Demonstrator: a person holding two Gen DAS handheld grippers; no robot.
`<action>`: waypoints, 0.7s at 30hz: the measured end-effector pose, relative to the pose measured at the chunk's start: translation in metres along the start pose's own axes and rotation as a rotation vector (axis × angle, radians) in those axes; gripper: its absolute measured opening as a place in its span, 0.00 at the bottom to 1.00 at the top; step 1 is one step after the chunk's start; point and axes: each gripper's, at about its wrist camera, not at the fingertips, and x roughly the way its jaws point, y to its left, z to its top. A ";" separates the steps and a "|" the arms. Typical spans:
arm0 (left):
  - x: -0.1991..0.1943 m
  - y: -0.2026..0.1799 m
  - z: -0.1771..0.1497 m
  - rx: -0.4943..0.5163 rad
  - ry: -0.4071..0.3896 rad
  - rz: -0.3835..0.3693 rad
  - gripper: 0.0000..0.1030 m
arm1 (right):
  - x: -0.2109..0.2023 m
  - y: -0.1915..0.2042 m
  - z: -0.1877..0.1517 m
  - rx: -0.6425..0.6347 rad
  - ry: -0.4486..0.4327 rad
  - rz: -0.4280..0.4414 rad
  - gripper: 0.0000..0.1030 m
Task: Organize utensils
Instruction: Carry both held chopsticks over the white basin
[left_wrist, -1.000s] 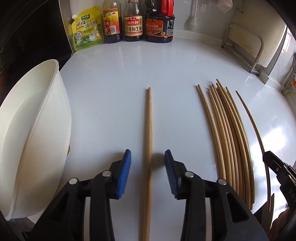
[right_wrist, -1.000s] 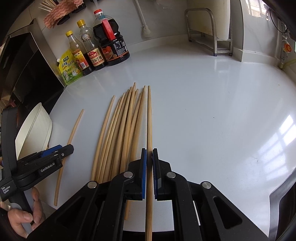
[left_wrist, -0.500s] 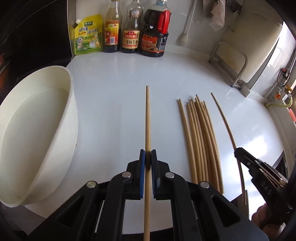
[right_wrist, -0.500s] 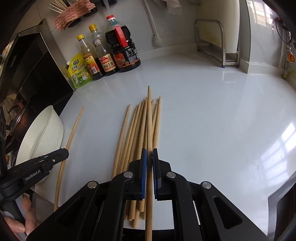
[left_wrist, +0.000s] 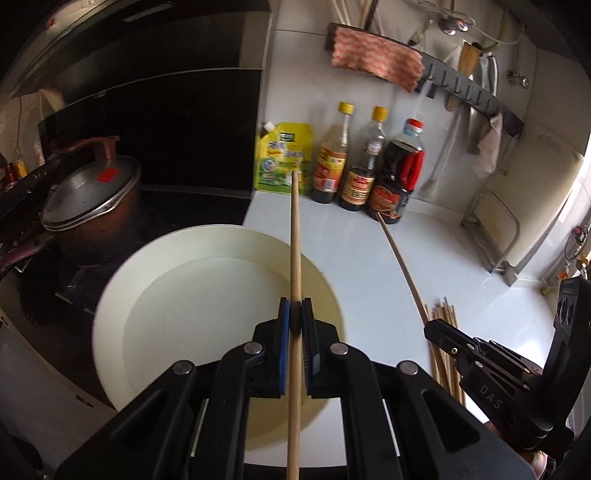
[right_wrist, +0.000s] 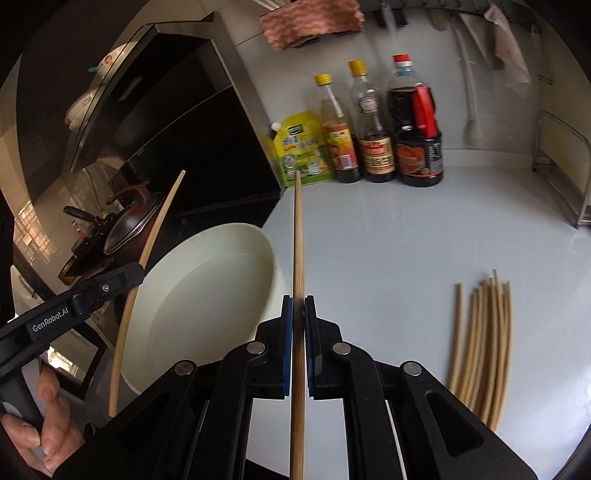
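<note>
My left gripper (left_wrist: 295, 314) is shut on a long wooden chopstick (left_wrist: 294, 240), held in the air over the wide white basin (left_wrist: 122, 280). In the left wrist view the right gripper (left_wrist: 428, 326) shows at the right with its own chopstick (left_wrist: 400, 264) slanting up. My right gripper (right_wrist: 298, 310) is shut on that wooden chopstick (right_wrist: 298, 240), above the counter just right of the basin (right_wrist: 273, 258). The left gripper (right_wrist: 138, 271) and its chopstick (right_wrist: 155, 229) show at the left, over the basin's far side. A bundle of several chopsticks (right_wrist: 484, 339) lies on the white counter (right_wrist: 388, 240).
A yellow refill pouch (left_wrist: 283, 162) and three sauce bottles (left_wrist: 364, 166) stand against the back wall. A lidded pot (left_wrist: 88, 192) sits on the dark stove left of the basin. A metal rack (left_wrist: 495, 236) stands at the right. A hand (right_wrist: 40, 432) holds the left gripper's handle.
The left gripper closed on the single chopstick and lifted it off the counter. Both grippers rose and swung left toward the basin, each carrying a chopstick; the bundle stayed on the counter.
</note>
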 end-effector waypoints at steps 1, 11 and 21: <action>0.002 0.009 0.000 -0.004 -0.001 0.017 0.07 | 0.010 0.010 0.002 -0.010 0.014 0.018 0.06; 0.055 0.080 -0.008 -0.086 0.082 0.068 0.07 | 0.101 0.076 0.012 -0.098 0.155 0.057 0.06; 0.098 0.110 -0.023 -0.149 0.167 0.065 0.07 | 0.145 0.079 0.002 -0.099 0.256 0.022 0.06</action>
